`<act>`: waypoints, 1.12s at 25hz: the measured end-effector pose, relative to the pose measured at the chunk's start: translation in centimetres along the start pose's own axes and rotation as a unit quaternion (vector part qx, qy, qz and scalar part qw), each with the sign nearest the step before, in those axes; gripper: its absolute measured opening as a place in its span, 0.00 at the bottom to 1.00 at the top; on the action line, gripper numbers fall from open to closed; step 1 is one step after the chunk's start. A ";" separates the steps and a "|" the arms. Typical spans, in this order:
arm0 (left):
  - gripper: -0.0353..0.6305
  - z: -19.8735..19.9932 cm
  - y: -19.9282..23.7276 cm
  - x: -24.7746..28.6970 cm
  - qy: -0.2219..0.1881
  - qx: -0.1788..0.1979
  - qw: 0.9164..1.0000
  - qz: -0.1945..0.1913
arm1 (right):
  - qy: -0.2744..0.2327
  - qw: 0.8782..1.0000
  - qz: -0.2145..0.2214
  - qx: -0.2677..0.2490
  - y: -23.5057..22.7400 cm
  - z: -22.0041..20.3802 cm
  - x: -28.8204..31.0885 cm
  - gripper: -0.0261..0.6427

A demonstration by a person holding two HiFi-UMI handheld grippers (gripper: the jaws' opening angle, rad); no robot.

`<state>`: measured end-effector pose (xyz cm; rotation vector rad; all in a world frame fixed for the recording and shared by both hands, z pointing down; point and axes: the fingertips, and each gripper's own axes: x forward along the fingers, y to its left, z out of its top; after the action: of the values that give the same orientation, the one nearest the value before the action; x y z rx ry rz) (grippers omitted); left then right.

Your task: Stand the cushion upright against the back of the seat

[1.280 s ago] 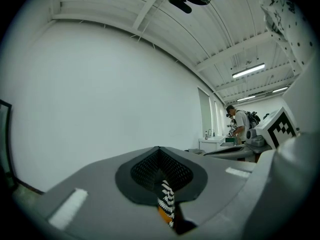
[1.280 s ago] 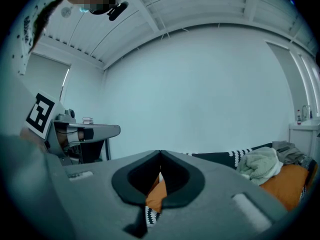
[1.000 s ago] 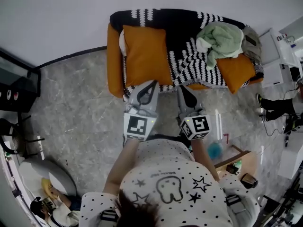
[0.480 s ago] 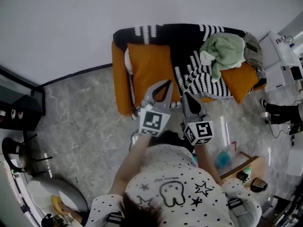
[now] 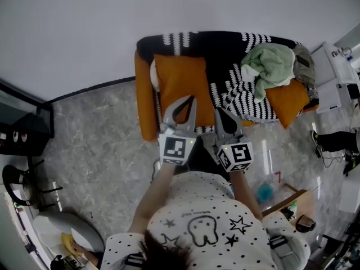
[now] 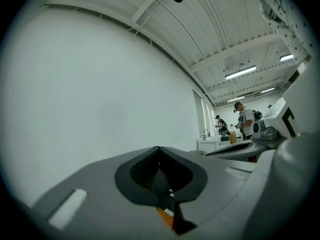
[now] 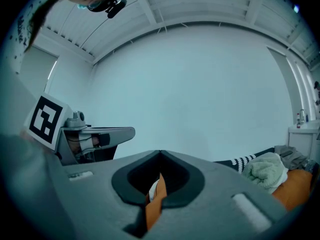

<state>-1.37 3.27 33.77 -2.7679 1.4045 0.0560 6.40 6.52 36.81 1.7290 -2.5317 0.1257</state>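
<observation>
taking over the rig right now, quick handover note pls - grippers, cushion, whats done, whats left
Left gripper: jaws together, nothing held, pointing level at the sofa front.
Right gripper: also shut and empty, beside the left one.
Square orange fabric cushion: appears to lie flat on the left end of the orange sofa. Both gripper tips are at its near edge; contact cannot be told.
Done: nothing on the cushion yet.
Left: open the jaws, grip the cushion, stand it upright against the seat back.
</observation>
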 end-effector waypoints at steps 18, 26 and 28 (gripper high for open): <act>0.04 -1.2 5.3 11.0 0.009 -0.015 0.999 0.037 | 0.010 0.999 0.039 0.016 -8.2 1.0 10.7 0.04; 0.04 -1.1 6.5 16.9 0.004 -0.004 0.998 0.065 | 0.015 0.997 0.068 0.018 -12.9 1.1 15.2 0.04; 0.05 -1.3 6.6 18.1 0.005 -0.004 0.997 0.076 | 0.017 0.997 0.075 0.020 -14.0 0.9 15.8 0.04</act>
<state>3.96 -15.29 34.03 -2.6645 1.6184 0.0525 13.74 -13.26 37.92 1.5348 -2.6492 0.2124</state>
